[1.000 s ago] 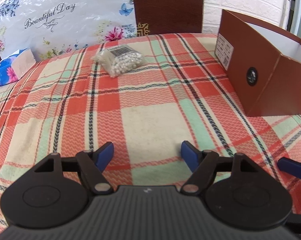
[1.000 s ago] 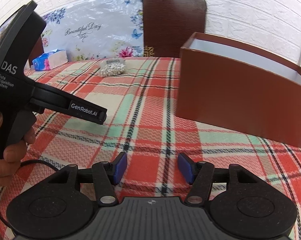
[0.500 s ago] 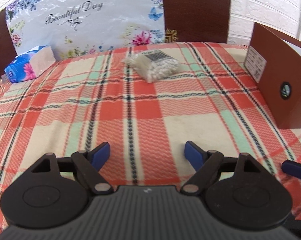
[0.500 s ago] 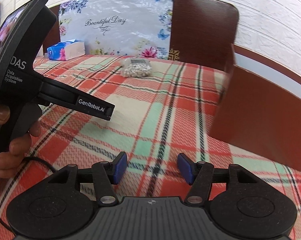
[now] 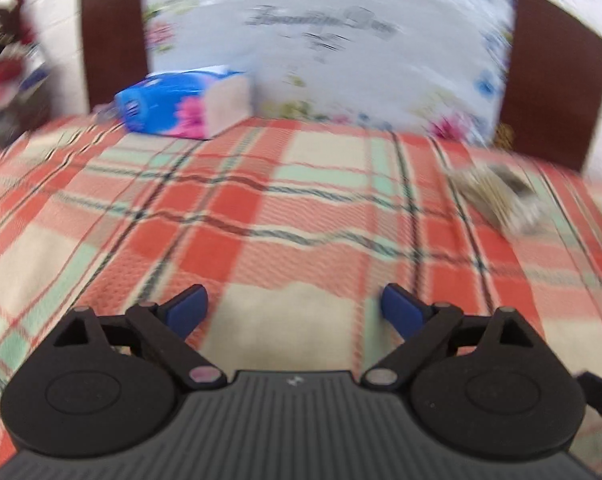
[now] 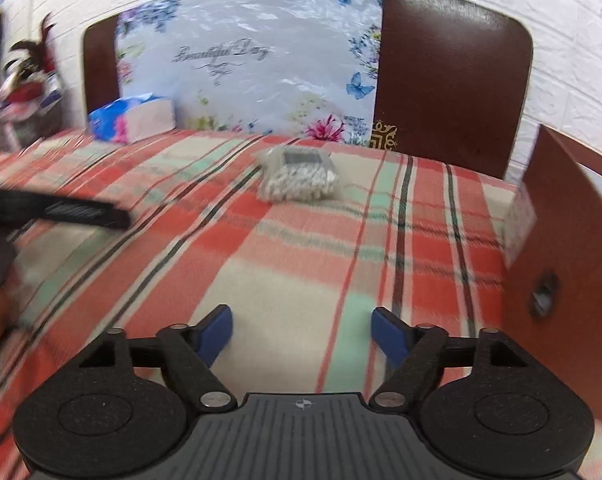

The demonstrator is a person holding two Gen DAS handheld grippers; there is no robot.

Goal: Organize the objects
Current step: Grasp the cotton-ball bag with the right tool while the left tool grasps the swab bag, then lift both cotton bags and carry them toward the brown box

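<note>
Both views swung left; one bead bag [image 6: 299, 176], one tissue pack [image 5: 183, 108].

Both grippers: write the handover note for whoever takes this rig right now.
Left gripper: open, empty, above the plaid cloth, facing the tissue pack.
Right gripper: open, empty, facing the bead bag.
Bead bag lies on the cloth mid-table; tissue pack sits at the far left by the floral board; brown box stands at the right edge.
Done: nothing picked up or boxed, as far as the views show.
Left: probably grasp the bag and the tissue pack and put them in the box.
</note>
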